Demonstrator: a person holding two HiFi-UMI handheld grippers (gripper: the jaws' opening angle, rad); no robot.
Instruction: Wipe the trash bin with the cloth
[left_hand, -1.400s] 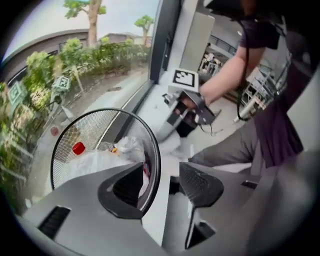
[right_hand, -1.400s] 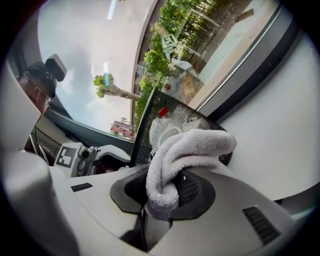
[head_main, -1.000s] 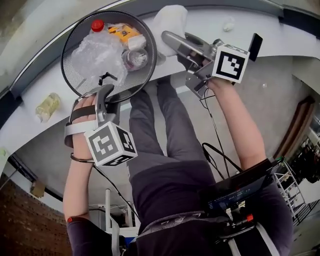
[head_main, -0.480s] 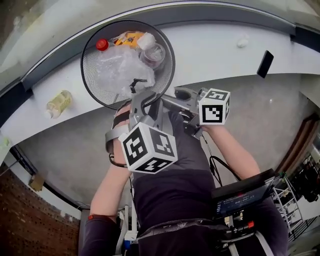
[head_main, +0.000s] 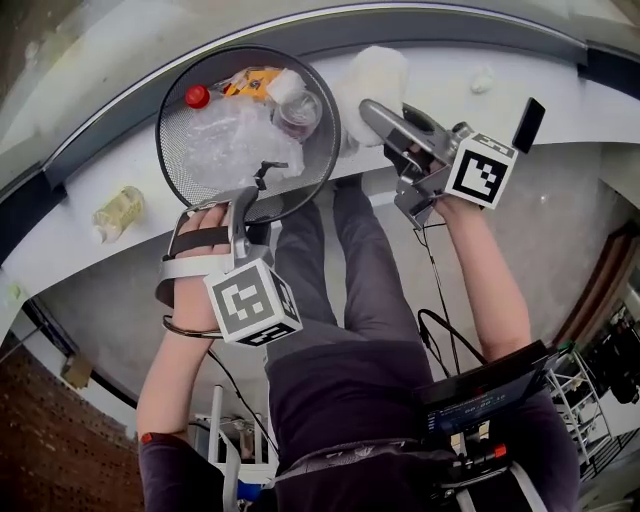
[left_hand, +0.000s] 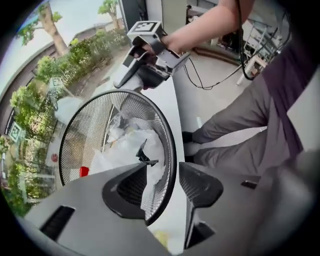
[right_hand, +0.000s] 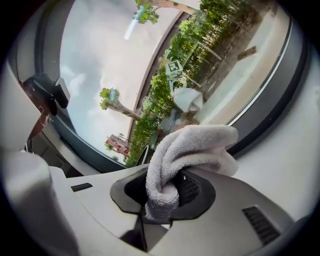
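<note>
- Trash bin (head_main: 178, 170): black wire mesh, round, standing on the white ledge (head_main: 520, 75) by the window. It holds clear crumpled plastic (head_main: 225, 135) and a red-capped bottle (head_main: 197, 96).
- Judged light and see-through thin. The rim looks like the only stiff part, so that is the place to hold. It is likely to skate or tip on the smooth ledge if pushed unbraced.
- Left gripper (head_main: 245, 200): at the near rim (left_hand: 173, 150). One jaw is inside the mesh and one outside, and they are opening, with the pads clear of the wire.
- Cloth (head_main: 375, 75): white terry, soft and limp, bunched just right of the bin.
- Right gripper (right_hand: 165, 192): clamped on a fold of the cloth, and the rest flops over the jaws.
</note>
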